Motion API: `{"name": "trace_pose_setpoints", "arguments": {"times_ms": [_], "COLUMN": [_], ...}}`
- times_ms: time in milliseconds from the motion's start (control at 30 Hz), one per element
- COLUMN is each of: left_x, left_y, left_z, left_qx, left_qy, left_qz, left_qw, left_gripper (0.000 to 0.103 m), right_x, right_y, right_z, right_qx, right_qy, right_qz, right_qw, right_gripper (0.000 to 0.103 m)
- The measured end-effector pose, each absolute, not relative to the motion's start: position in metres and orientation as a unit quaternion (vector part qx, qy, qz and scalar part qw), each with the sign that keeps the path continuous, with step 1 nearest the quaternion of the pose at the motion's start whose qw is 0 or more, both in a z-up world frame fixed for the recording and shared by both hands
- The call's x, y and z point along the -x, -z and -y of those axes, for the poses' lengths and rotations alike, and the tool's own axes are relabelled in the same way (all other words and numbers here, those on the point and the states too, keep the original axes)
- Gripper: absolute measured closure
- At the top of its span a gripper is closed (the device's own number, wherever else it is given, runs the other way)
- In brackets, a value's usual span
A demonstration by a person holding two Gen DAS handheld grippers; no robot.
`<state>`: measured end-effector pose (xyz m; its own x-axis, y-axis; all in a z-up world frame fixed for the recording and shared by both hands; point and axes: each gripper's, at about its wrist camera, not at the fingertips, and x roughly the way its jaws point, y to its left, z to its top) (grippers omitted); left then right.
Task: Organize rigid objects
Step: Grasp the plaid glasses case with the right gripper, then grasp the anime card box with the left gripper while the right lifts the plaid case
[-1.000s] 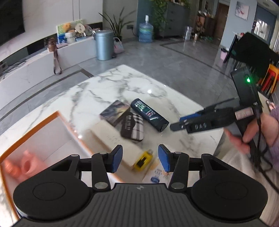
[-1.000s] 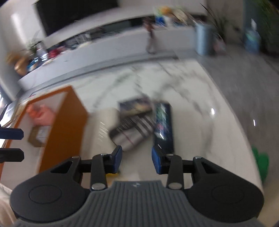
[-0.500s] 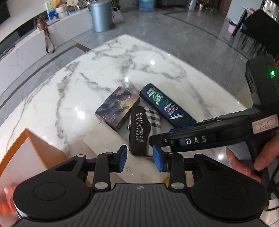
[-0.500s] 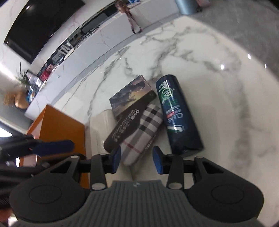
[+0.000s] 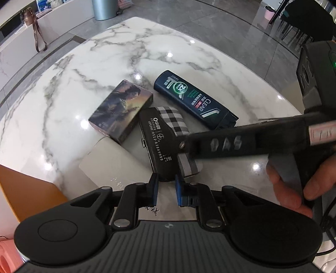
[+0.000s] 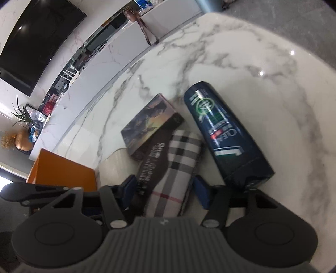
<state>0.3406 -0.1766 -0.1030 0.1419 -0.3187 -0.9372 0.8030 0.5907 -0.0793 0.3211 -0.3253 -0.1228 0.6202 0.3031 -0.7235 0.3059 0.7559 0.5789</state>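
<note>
The right claw [image 6: 162, 191] is spread wide around the plaid case [image 6: 174, 166] on the tabletop [image 6: 262, 52]; the left claw [image 5: 166, 190] is narrowly open, empty.

A white marble table [image 5: 117, 69] stands on a glossy grey tiled floor [image 5: 210, 12]; a black television [image 6: 35, 40] hangs above a long white counter [image 6: 117, 46], a metal bin [image 5: 104, 9] nearby
</note>
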Motion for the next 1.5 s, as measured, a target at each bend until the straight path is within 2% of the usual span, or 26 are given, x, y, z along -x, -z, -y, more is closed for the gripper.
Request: {"name": "trace_pose_setpoints", "arguments": {"times_ms": [100,167,267,600,800,867,1033,1267,1333,1400,1500], "left_x": [-0.339,-0.339,-0.336,-0.339,-0.340,-0.339,-0.341,-0.344,-0.344,-0.345,-0.352], "left_y": [0.104,0.107,0.113,0.119,0.121,0.120,0.121,0.115,0.109,0.101,0.090], "left_z": [0.179,0.183,0.191,0.194,0.193,0.193,0.190,0.185,0.183,0.183,0.184], "left_qx": [-0.231,-0.230,-0.235,-0.235,-0.236,-0.238,-0.233,-0.220,-0.223,-0.230,-0.257], "left_qy": [0.392,0.395,0.393,0.394,0.387,0.388,0.388,0.383,0.382,0.387,0.386], "left_qz": [-0.523,-0.528,-0.529,-0.537,-0.540,-0.538,-0.540,-0.546,-0.534,-0.519,-0.491], "left_qw": [0.721,0.716,0.714,0.708,0.709,0.709,0.710,0.712,0.721,0.727,0.738], "left_gripper": [0.085,0.094,0.095,0.093,0.096,0.096,0.096,0.098,0.091,0.089,0.074], "right_x": [-0.317,-0.312,-0.305,-0.308,-0.317,-0.320,-0.327,-0.317,-0.313,-0.310,-0.304], "right_y": [0.126,0.123,0.114,0.125,0.128,0.123,0.127,0.122,0.113,0.107,0.098], "right_z": [0.336,0.338,0.340,0.349,0.338,0.330,0.321,0.335,0.331,0.329,0.336], "right_qx": [-0.373,-0.368,-0.360,-0.380,-0.340,-0.292,-0.271,-0.309,-0.296,-0.281,-0.257], "right_qy": [0.009,0.019,0.016,0.004,0.004,0.014,-0.022,-0.029,-0.038,-0.034,-0.002], "right_qz": [-0.430,-0.421,-0.397,-0.391,-0.399,-0.391,-0.389,-0.369,-0.357,-0.351,-0.331], "right_qw": [0.822,0.829,0.844,0.838,0.851,0.873,0.880,0.876,0.885,0.893,0.908], "right_gripper": [0.065,0.076,0.088,0.085,0.071,0.059,0.056,0.085,0.088,0.089,0.090]}}
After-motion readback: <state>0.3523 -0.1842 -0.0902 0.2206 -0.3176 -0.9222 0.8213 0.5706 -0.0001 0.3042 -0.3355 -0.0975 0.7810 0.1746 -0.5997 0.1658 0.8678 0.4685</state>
